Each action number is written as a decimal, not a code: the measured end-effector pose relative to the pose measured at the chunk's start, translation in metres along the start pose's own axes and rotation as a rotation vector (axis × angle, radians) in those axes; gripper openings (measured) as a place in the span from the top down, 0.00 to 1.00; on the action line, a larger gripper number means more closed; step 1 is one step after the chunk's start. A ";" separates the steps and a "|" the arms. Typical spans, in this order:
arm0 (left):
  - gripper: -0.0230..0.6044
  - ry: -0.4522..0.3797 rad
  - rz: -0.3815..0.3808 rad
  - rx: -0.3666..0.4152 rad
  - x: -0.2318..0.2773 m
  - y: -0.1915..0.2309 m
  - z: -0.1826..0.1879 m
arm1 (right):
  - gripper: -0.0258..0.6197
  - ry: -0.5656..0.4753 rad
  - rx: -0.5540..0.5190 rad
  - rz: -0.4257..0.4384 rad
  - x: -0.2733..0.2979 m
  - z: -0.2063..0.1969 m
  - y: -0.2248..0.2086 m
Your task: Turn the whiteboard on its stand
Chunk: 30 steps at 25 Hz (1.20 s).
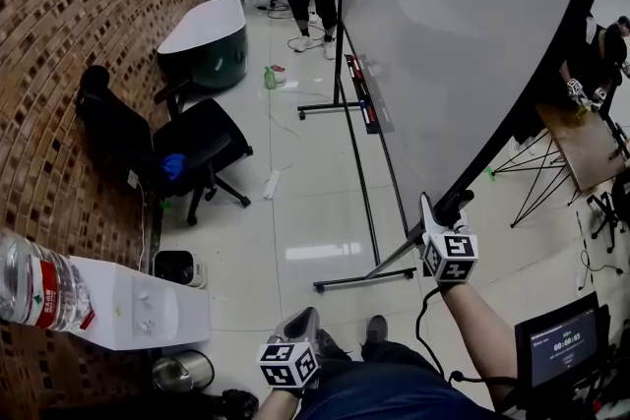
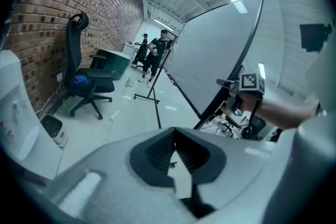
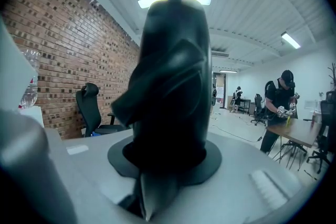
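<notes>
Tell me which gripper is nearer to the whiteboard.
Right. The right gripper is clamped on the whiteboard at its dark lower edge. The left gripper hangs low by the person's legs, apart from the board and holding nothing.

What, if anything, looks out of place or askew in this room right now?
The whiteboard is tipped out of upright on its stand, the right gripper shut on its dark edge. On the floor beyond, a green bottle and a white strip sit loose, like litter.
</notes>
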<state>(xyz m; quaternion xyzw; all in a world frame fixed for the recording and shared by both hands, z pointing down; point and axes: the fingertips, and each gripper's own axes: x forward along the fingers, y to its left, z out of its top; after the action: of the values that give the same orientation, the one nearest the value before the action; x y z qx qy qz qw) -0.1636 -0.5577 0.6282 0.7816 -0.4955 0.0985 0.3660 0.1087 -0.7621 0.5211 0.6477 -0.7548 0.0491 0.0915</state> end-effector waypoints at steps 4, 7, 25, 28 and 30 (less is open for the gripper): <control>0.95 0.014 0.001 0.023 -0.010 -0.006 -0.010 | 0.78 -0.010 -0.001 0.006 -0.024 -0.003 -0.001; 0.95 0.009 0.020 0.038 -0.019 -0.015 -0.016 | 0.78 0.010 -0.002 0.002 -0.043 -0.009 0.001; 0.95 0.031 0.056 0.113 -0.075 -0.107 -0.101 | 0.77 -0.019 -0.013 0.012 -0.155 -0.043 0.008; 0.95 0.011 0.028 0.114 -0.083 -0.115 -0.101 | 0.77 -0.020 -0.014 0.016 -0.167 -0.050 0.004; 0.95 -0.006 0.020 0.102 -0.093 -0.119 -0.102 | 0.77 -0.023 -0.005 0.021 -0.177 -0.050 -0.001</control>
<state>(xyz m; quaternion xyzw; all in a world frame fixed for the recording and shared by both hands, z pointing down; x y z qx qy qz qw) -0.0876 -0.3951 0.5968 0.7943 -0.4989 0.1249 0.3233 0.1393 -0.5809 0.5339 0.6401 -0.7626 0.0408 0.0839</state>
